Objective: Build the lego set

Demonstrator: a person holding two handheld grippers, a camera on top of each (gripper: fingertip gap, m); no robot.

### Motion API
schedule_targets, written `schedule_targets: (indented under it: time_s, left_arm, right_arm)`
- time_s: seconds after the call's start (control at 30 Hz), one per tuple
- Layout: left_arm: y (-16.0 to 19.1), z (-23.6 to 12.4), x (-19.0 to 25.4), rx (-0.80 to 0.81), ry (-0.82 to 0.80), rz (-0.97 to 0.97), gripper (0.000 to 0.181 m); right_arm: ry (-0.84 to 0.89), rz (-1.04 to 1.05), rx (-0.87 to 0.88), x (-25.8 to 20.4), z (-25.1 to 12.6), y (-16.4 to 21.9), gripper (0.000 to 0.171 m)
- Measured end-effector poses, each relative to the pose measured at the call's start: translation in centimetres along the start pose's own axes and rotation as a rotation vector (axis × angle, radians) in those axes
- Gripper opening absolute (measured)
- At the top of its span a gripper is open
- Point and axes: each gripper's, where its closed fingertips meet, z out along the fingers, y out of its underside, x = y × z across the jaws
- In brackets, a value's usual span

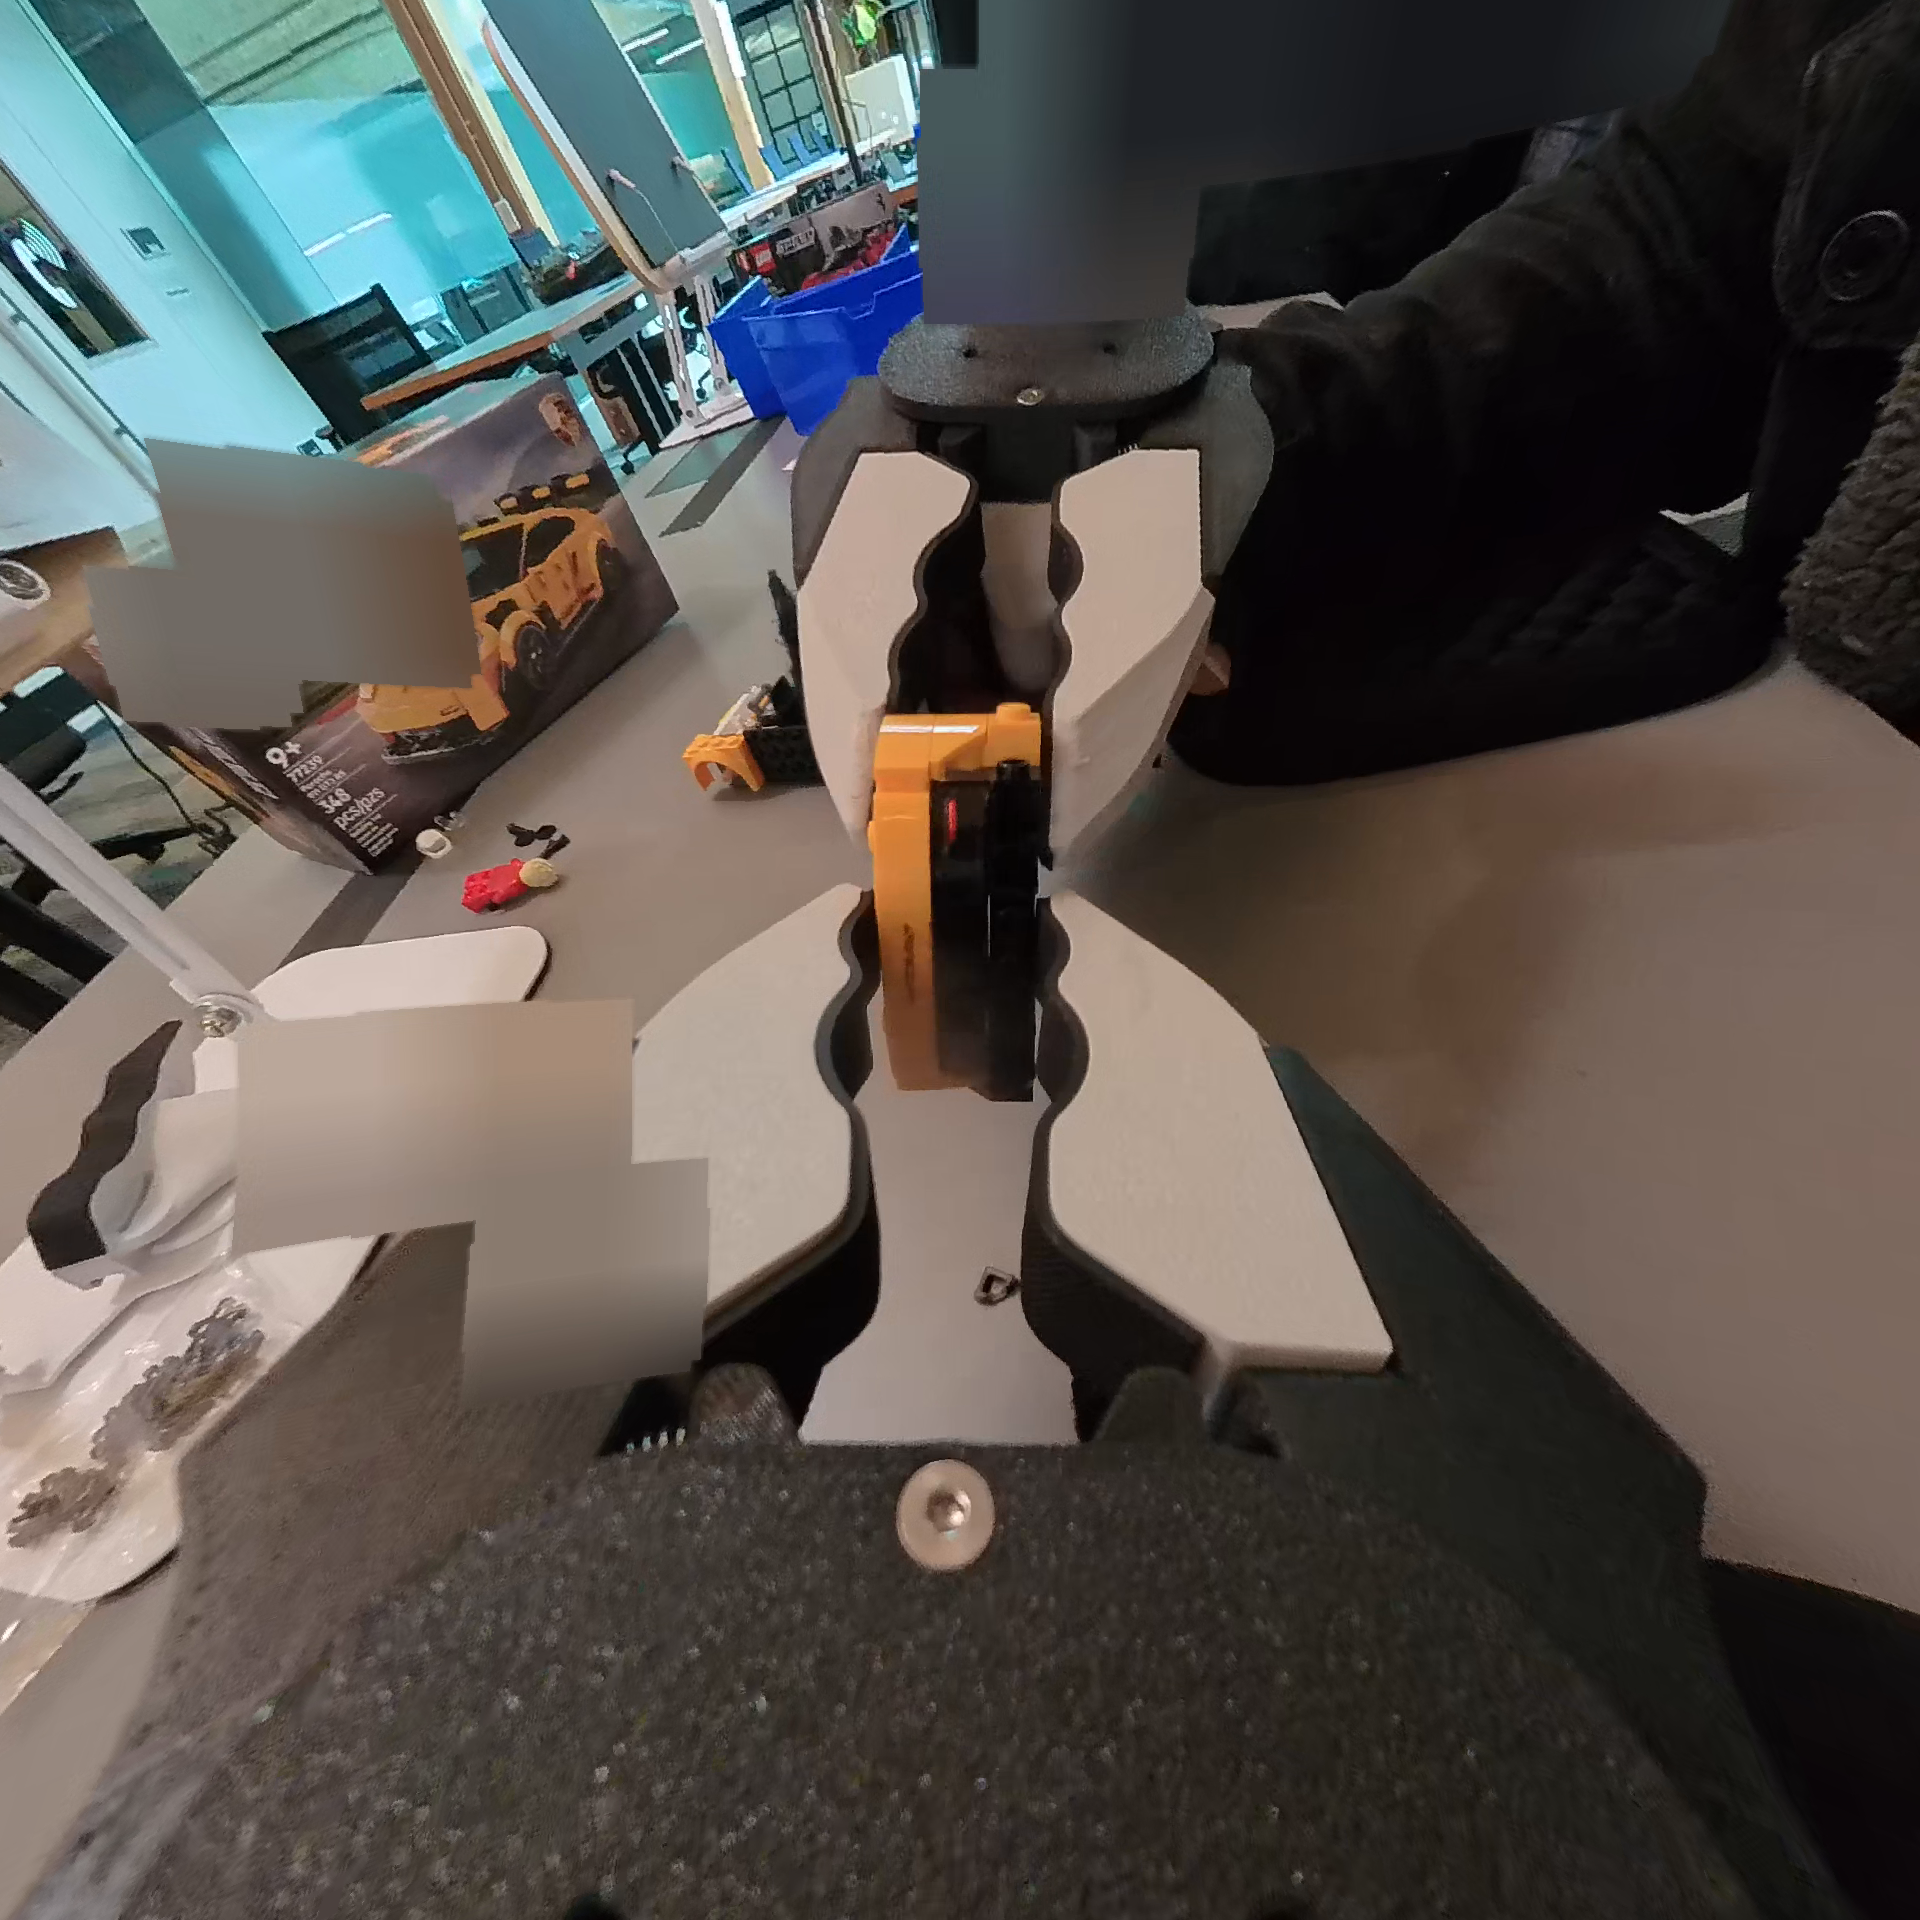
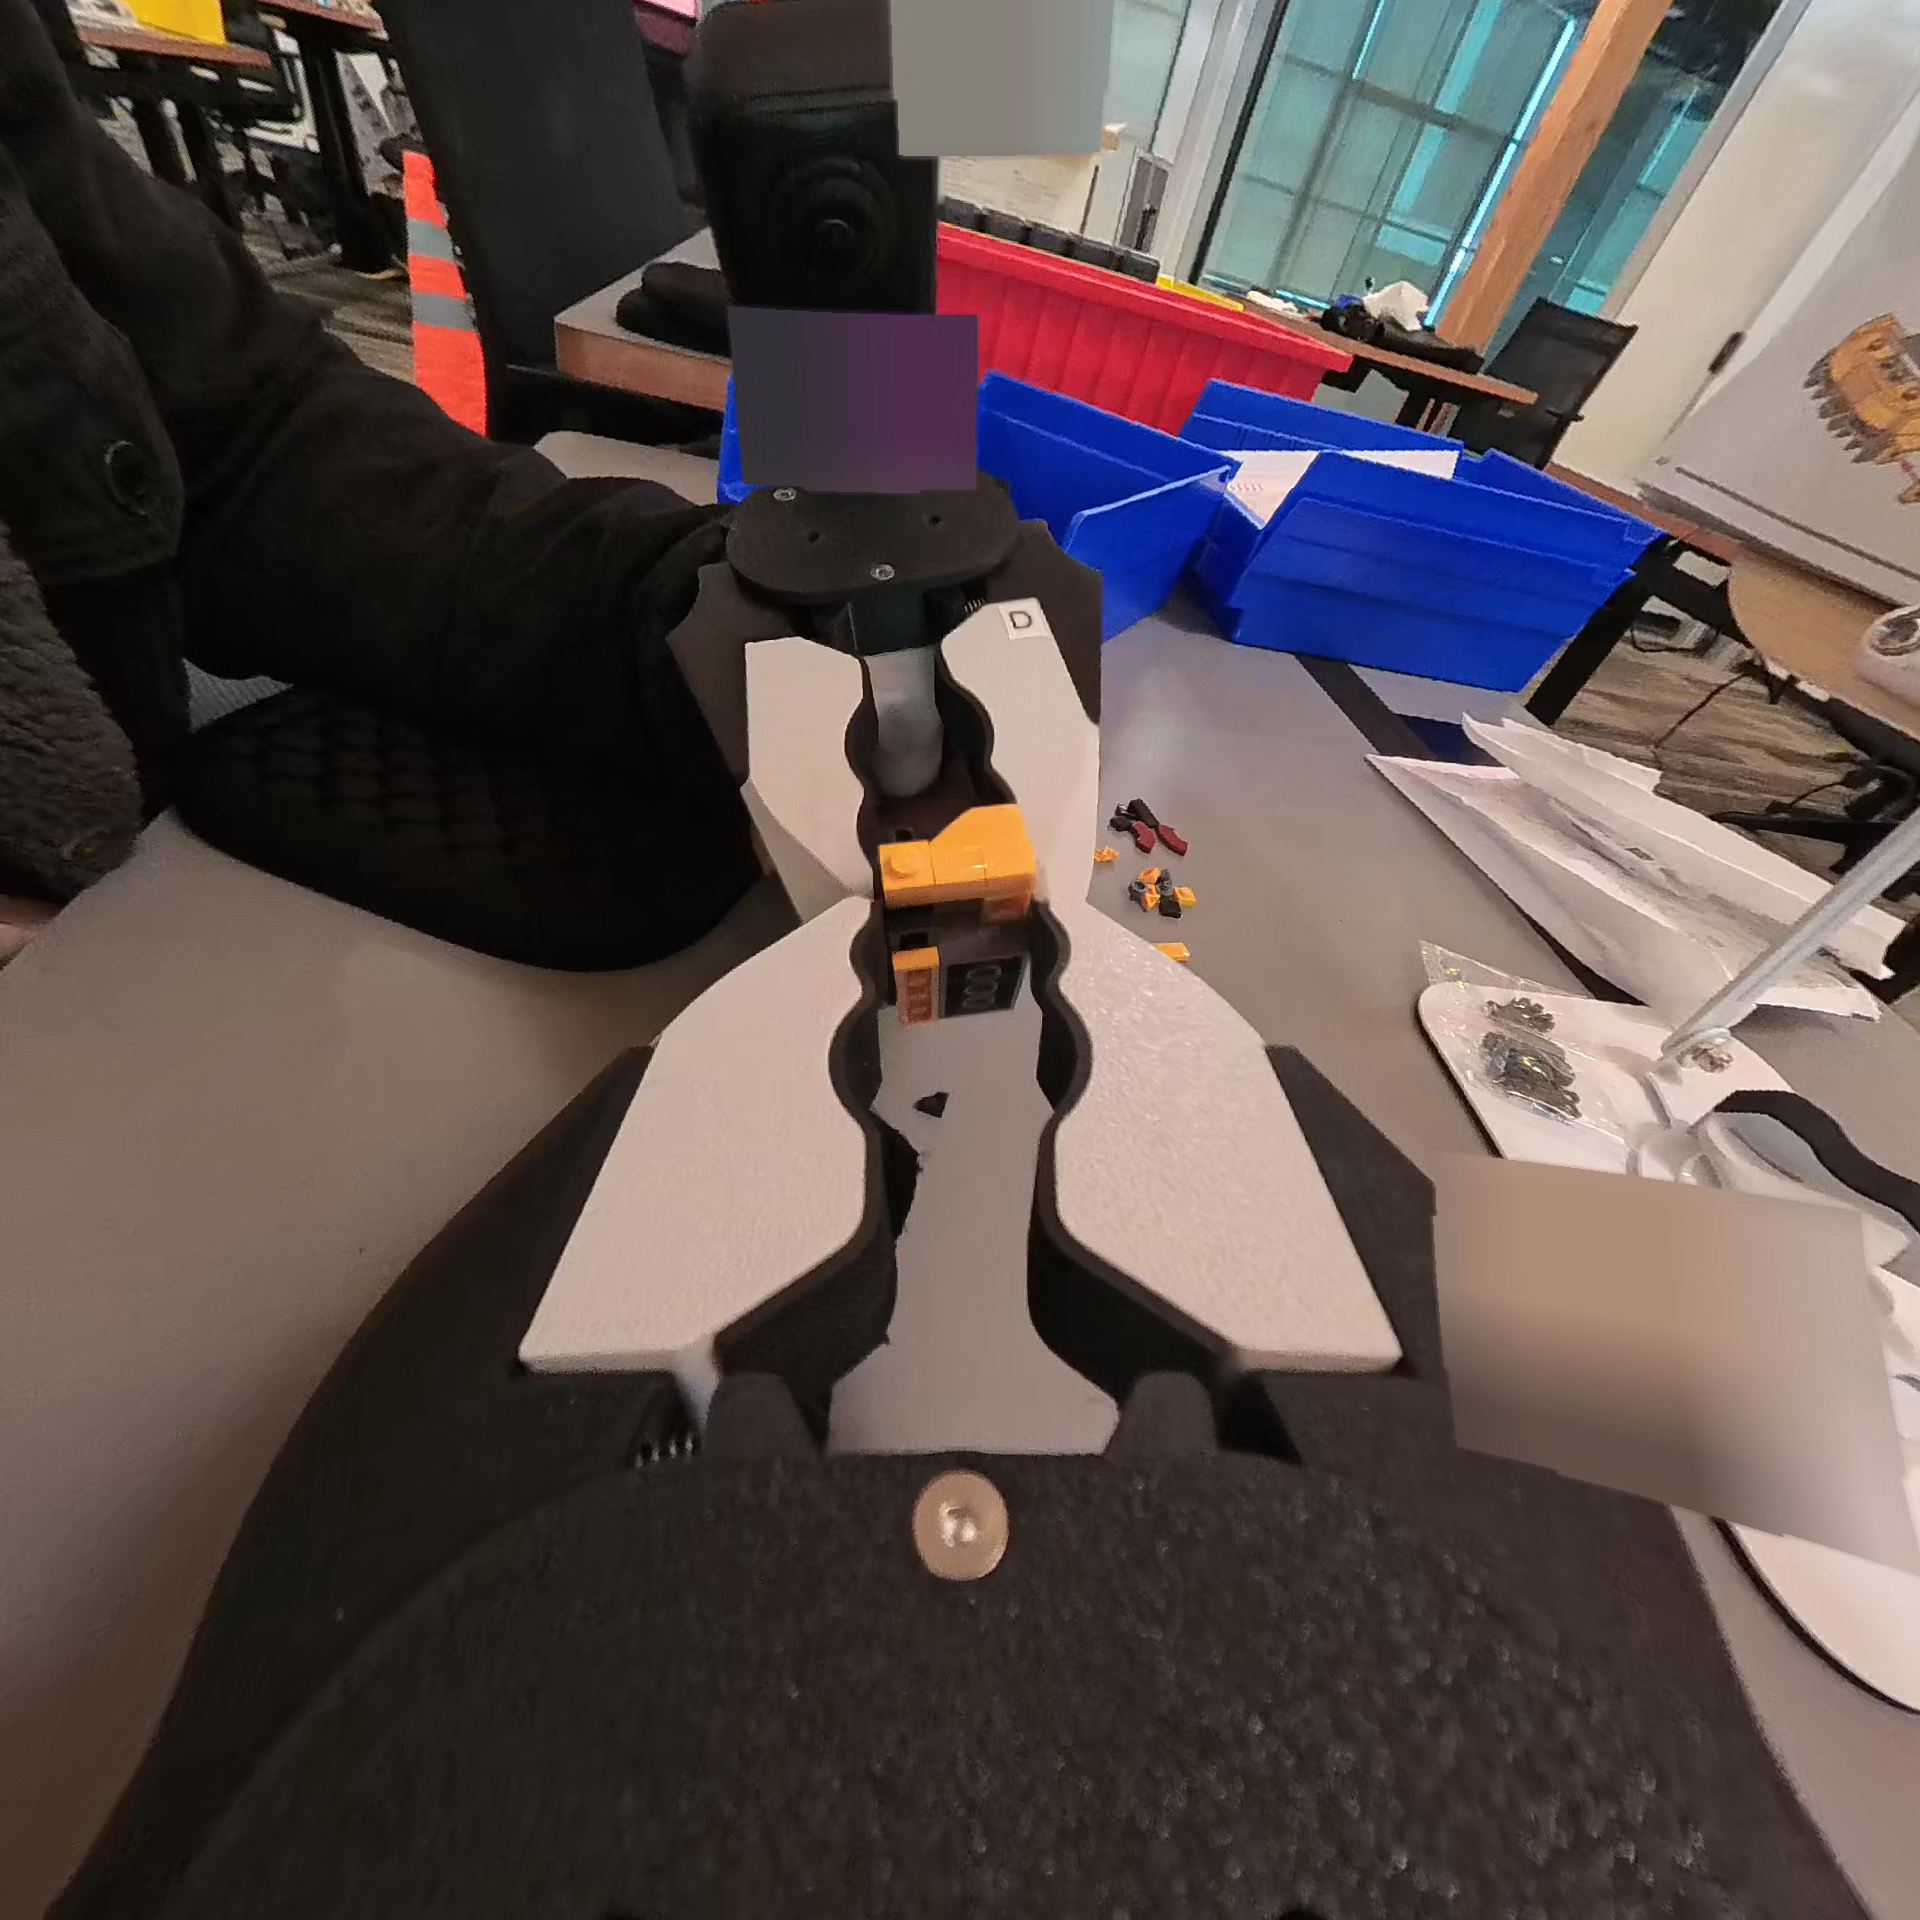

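Grey office table [image 1: 1455, 987], midway through build: left gripper [image 1: 951, 935] and right gripper [image 2: 951, 935] both clamp one yellow-black car subassembly [image 1: 951, 914] midair between them. Loose pieces [image 2: 1158, 888], wheel-arch chunk [image 1: 727, 758], minifigure [image 1: 509, 881] still unattached.

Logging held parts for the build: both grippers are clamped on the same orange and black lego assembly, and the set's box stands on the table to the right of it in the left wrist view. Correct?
Not quite. In the left wrist view the box stands to the left of the lego assembly, not the right. The rest holds: the left gripper and right gripper both clamp that assembly.
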Motion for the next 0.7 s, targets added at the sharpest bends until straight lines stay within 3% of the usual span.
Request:
schedule_targets:
  time_s: [0.2,0.43,0.7]
  left_arm:
    - [0.9,-1.7,-2.9,0.000,-0.110,-0.021,0.028]
    - [3.2,-3.1,-6.8,-0.076,-0.321,-0.043,0.028]
    - [4.1,-4.2,-8.3,-0.079,-0.391,-0.101,0.028]
  right_arm:
    - [-0.016,0.076,-0.082,0.4,0.0,1.7,0.026]
    - [-0.093,0.015,-0.366,-1.6,1.7,6.0,0.017]
    - [-0.186,-0.003,-0.684,-0.6,4.0,9.3,0.015]
